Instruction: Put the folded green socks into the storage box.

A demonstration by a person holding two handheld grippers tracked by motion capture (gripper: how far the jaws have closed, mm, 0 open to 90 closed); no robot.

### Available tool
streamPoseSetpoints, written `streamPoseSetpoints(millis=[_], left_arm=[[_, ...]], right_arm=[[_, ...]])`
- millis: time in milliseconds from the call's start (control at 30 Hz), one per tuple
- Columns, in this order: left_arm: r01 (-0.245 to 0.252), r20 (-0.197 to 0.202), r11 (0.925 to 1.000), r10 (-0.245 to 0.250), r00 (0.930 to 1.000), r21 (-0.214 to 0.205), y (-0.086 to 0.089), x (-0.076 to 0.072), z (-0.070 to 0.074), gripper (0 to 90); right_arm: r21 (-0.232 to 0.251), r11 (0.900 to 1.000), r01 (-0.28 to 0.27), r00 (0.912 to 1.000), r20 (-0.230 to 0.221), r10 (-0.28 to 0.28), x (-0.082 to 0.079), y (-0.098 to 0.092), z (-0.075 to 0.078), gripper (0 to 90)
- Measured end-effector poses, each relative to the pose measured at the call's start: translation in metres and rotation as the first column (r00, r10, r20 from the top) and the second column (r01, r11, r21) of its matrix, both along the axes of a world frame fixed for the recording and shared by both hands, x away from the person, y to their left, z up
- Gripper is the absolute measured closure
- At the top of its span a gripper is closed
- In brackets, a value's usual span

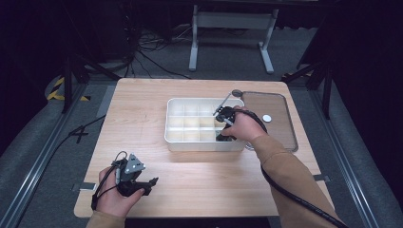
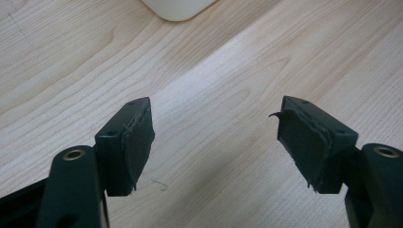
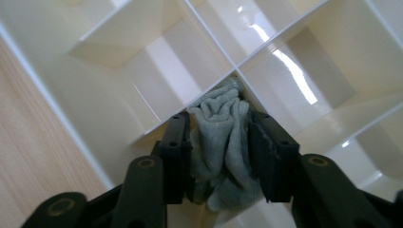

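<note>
The grey sock (image 3: 221,142) is sitting bunched up between the right gripper (image 3: 222,152) pads, down in a front compartment of the white divider box (image 1: 190,142), near its right end. Looks like the pads are touching it on both sides, though how hard they're squeezing is tough to call. The left gripper (image 2: 216,137) is hanging wide open over the wooden table (image 1: 142,104), nothing in it.
</note>
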State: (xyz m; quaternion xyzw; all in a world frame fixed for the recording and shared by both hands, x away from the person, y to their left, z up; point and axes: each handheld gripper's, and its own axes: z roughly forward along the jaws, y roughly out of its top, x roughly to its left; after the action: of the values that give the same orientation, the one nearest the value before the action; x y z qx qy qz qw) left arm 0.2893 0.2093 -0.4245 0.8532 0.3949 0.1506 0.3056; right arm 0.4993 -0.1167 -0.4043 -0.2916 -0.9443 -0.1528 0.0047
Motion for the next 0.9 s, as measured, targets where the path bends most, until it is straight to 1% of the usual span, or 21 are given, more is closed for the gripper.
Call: streamPoseSetpoints(millis=[33,67,100,167,200,233,267,300,333,367,400,433,467,533,567,600,700,800,833,867,900], left_arm=[[0.003,0.001,1.0000,-0.003,1.0000,0.002,0.000,0.000,0.000,28.6],[0.003,0.000,1.0000,-0.003,1.0000,0.003,-0.001,0.000,0.001,28.7],[0.002,0.002,1.0000,-0.002,1.0000,0.003,-0.001,0.000,0.001,28.6],[-0.002,0.000,1.0000,0.002,1.0000,-0.002,-0.002,0.000,0.000,28.6],[0.000,0.001,1.0000,0.000,1.0000,0.002,-0.002,0.000,0.000,28.6],[0.006,-0.005,1.0000,-0.006,1.0000,0.005,-0.002,0.000,0.000,28.6],[0.014,0.004,0.9999,-0.014,0.9999,0.008,-0.002,0.001,0.000,28.6],[0.006,-0.003,1.0000,-0.006,1.0000,0.004,-0.003,0.001,-0.001,28.6],[0.010,-0.003,0.9999,-0.010,1.0000,0.008,-0.003,0.001,-0.001,28.6],[0.010,-0.002,0.9999,-0.010,0.9999,0.008,-0.004,0.001,0.000,28.6],[0.014,-0.001,0.9999,-0.014,0.9999,0.007,-0.004,0.001,0.000,28.7],[0.013,-0.001,0.9999,-0.013,0.9999,0.009,-0.004,0.001,0.000,28.6],[0.010,-0.002,0.9999,-0.010,1.0000,0.007,-0.004,0.002,0.000,28.6],[0.008,0.002,0.9999,-0.008,1.0000,0.009,-0.004,0.002,-0.001,28.6],[0.009,-0.009,0.9999,-0.009,0.9999,0.008,-0.004,0.002,-0.001,28.6],[0.016,-0.005,0.9998,-0.016,0.9999,0.011,-0.005,0.002,-0.001,28.6],[0.024,-0.005,0.9996,-0.024,0.9997,0.012,-0.006,0.002,-0.001,28.6],[0.023,0.001,0.9997,-0.023,0.9997,0.010,-0.005,0.003,-0.001,28.7],[0.021,-0.004,0.9998,-0.020,0.9998,0.006,-0.005,0.003,-0.001,28.6],[0.021,-0.004,0.9998,-0.020,0.9998,0.006,-0.005,0.003,-0.001,28.6],[0.022,-0.011,0.9997,-0.021,0.9997,0.007,-0.004,0.004,-0.001,28.6]], right_arm=[[0.012,0.9999,0.007,0.9999,0.016,-0.007,-0.001,-0.001,0.004,55.4],[0.014,0.9999,0.004,0.9995,0.031,-0.005,-0.002,-0.003,0.010,60.1],[0.008,1.0000,-0.004,0.9995,0.031,0.004,-0.004,-0.004,0.014,65.5],[-0.006,0.9999,-0.009,0.9995,0.030,0.010,-0.007,-0.006,0.021,72.1],[-0.006,0.9999,-0.009,0.9995,0.030,0.010,-0.007,-0.006,0.021,72.1],[-0.018,0.9996,-0.021,0.9995,0.022,0.021,-0.009,-0.008,0.022,75.5],[-0.028,0.9989,-0.038,0.9991,0.017,0.038,-0.010,-0.008,0.022,77.9],[-0.052,0.9974,-0.050,0.9984,0.025,0.051,-0.010,-0.008,0.020,80.6],[-0.083,0.9942,-0.068,0.9974,0.020,0.070,-0.009,-0.008,0.015,82.6],[-0.090,0.9931,-0.076,0.9970,0.006,0.077,-0.009,-0.007,0.009,84.1],[-0.088,0.9925,-0.085,0.9964,-0.002,0.085,-0.008,-0.006,0.003,84.7],[-0.087,0.9930,-0.080,0.9968,-0.005,0.080,-0.007,-0.004,-0.001,85.4],[-0.089,0.9931,-0.076,0.9971,0.001,0.077,-0.005,-0.003,-0.005,86.0],[-0.084,0.9947,-0.060,0.9982,-0.013,0.059,-0.003,0.001,-0.013,87.0],[-0.085,0.9949,-0.056,0.9982,-0.026,0.053,-0.002,0.004,-0.019,87.5],[-0.098,0.9943,-0.043,0.9984,-0.041,0.039,-0.001,0.006,-0.020,87.7],[-0.111,0.9931,-0.039,0.9980,-0.053,0.033,0.002,0.008,-0.020,87.0],[-0.075,0.9961,-0.046,0.9978,-0.051,0.042,0.001,0.003,-0.019,85.8],[-0.047,0.9984,-0.031,0.9983,-0.050,0.029,0.000,-0.001,-0.017,84.8],[-0.033,0.9991,-0.025,0.9985,-0.049,0.023,0.000,-0.003,-0.016,83.4],[-0.033,0.9991,-0.025,0.9985,-0.049,0.023,0.000,-0.003,-0.016,83.4]])
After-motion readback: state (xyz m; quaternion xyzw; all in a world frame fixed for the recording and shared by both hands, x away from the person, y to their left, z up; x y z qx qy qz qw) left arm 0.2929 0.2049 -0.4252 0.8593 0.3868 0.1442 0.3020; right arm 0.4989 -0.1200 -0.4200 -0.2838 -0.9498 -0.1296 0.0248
